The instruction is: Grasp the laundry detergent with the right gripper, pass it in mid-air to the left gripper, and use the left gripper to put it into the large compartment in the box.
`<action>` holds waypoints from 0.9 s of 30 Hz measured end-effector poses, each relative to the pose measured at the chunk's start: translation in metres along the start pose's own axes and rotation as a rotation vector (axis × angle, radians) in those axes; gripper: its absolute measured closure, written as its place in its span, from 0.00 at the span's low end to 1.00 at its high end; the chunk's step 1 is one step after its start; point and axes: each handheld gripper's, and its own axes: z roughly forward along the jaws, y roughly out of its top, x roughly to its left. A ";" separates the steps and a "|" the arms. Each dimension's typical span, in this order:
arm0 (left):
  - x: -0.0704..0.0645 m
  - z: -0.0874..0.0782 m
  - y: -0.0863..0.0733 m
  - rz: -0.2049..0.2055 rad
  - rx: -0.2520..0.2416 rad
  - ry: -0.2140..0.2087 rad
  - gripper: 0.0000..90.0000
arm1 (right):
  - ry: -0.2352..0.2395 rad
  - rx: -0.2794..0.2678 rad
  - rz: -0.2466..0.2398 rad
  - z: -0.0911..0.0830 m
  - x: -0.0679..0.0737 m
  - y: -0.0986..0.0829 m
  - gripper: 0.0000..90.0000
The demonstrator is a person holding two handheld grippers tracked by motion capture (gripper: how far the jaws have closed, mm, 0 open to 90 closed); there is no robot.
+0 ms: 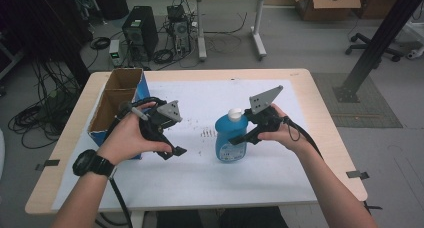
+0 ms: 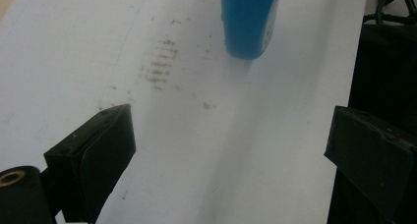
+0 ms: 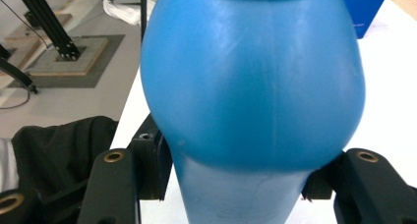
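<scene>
The right hand-held gripper [image 1: 241,136] is clenched around the waist of the blue bottle [image 1: 231,137]; in the right gripper view its two black jaws press on the narrow part of the bottle [image 3: 251,91] from both sides. The left hand-held gripper [image 1: 172,152] is released, its jaws stand wide apart over the white sheet [image 2: 59,52] and hold nothing.

The grasp seems done, so the task is judged to be in its early part: the bottle is taken, but it is not yet carried anywhere. It appears to stand on the desk [image 1: 310,95], near the middle. Its long axis is upright, and the white cap [image 1: 234,113] points up. The open cardboard box [image 1: 116,95] waits at the left, well apart from the bottle.
</scene>
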 end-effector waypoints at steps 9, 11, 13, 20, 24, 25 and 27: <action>0.003 -0.027 0.028 0.018 0.009 -0.004 0.06 | 0.009 0.023 -0.036 0.001 0.002 0.032 0.47; 0.003 -0.032 0.034 0.024 0.007 -0.007 0.06 | 0.012 0.030 -0.042 0.003 0.003 0.040 0.47; 0.003 -0.036 0.040 0.030 0.012 -0.002 0.06 | 0.016 0.040 -0.047 0.006 0.003 0.046 0.47; 0.003 -0.046 0.055 0.047 0.016 -0.009 0.06 | 0.030 0.075 -0.073 0.025 0.007 0.069 0.47; 0.001 -0.049 0.062 0.054 0.030 -0.013 0.07 | 0.052 0.080 -0.087 0.039 0.009 0.081 0.48; 0.000 -0.050 0.063 0.055 0.031 -0.015 0.07 | 0.054 0.080 -0.087 0.041 0.010 0.082 0.48; 0.000 -0.050 0.064 0.058 0.036 -0.012 0.08 | 0.056 0.083 -0.091 0.044 0.010 0.084 0.48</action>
